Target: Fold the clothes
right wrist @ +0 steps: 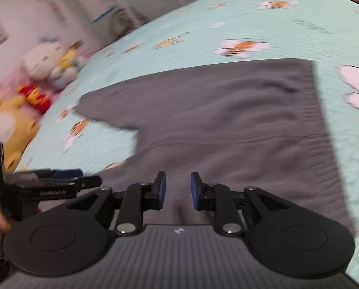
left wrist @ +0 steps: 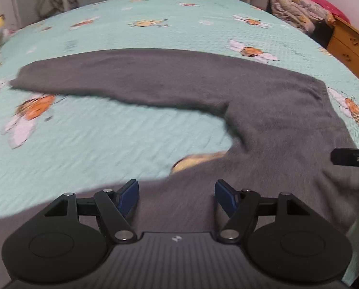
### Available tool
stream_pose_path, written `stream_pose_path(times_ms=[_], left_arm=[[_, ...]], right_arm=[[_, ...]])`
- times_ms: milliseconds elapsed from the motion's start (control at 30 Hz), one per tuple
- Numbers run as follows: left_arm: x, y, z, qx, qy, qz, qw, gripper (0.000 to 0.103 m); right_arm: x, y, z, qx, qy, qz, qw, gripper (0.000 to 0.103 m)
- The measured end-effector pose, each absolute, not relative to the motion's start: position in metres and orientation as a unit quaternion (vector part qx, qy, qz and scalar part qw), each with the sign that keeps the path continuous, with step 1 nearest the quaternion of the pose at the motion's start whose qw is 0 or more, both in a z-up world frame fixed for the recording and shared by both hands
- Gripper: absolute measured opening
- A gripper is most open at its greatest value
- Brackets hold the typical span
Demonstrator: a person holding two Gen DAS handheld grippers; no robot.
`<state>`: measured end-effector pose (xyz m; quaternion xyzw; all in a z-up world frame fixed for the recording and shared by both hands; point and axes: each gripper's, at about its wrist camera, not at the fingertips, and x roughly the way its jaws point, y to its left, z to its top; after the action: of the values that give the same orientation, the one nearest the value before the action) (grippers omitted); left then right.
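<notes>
Left wrist view: left gripper (left wrist: 177,198) gapes empty above the grey sweater (left wrist: 263,125); right gripper (right wrist: 178,190), narrowly parted, holds nothing. A shallow pinch may drag the sleeve (left wrist: 107,74) crooked.

Grey sweater (left wrist: 263,120): soft, fuzzy knit, matt. Bedspread (left wrist: 136,19): waffle-textured cloth, printed, matt. Left gripper (left wrist: 177,192) and right gripper (right wrist: 178,190): matt black plastic, shiny metal pivot pins, smooth blue pads. Dresser (left wrist: 350,48): glossy varnished wood.
</notes>
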<state>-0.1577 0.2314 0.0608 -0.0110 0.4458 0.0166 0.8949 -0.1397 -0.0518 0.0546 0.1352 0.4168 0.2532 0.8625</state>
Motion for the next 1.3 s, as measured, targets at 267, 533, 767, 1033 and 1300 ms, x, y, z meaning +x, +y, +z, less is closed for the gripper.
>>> stream_pose_path(times_ms=[267, 533, 767, 1033, 1300], left_arm=[[-0.209, 0.285, 0.045, -0.038, 0.486, 0.074, 0.870, 0.076], [-0.214, 0.308, 0.039, -0.050, 0.483, 0.083, 0.870, 0.085], [-0.219, 0.311, 0.034, -0.053, 0.478, 0.072, 0.874, 0.088], [-0.221, 0.313, 0.032, -0.061, 0.473, 0.068, 0.876, 0.089], [-0.224, 0.315, 0.031, -0.067, 0.469, 0.063, 0.879, 0.090]], right_arm=[[-0.158, 0.007, 0.047, 0.065, 0.443, 0.199, 0.872, 0.040], [-0.170, 0.082, 0.055, 0.068, 0.427, 0.293, 0.853, 0.040], [-0.205, 0.117, 0.037, 0.013, 0.445, 0.295, 0.845, 0.040], [-0.221, 0.126, 0.037, -0.001, 0.438, 0.277, 0.855, 0.040], [-0.237, 0.129, 0.049, -0.012, 0.422, 0.275, 0.864, 0.040]])
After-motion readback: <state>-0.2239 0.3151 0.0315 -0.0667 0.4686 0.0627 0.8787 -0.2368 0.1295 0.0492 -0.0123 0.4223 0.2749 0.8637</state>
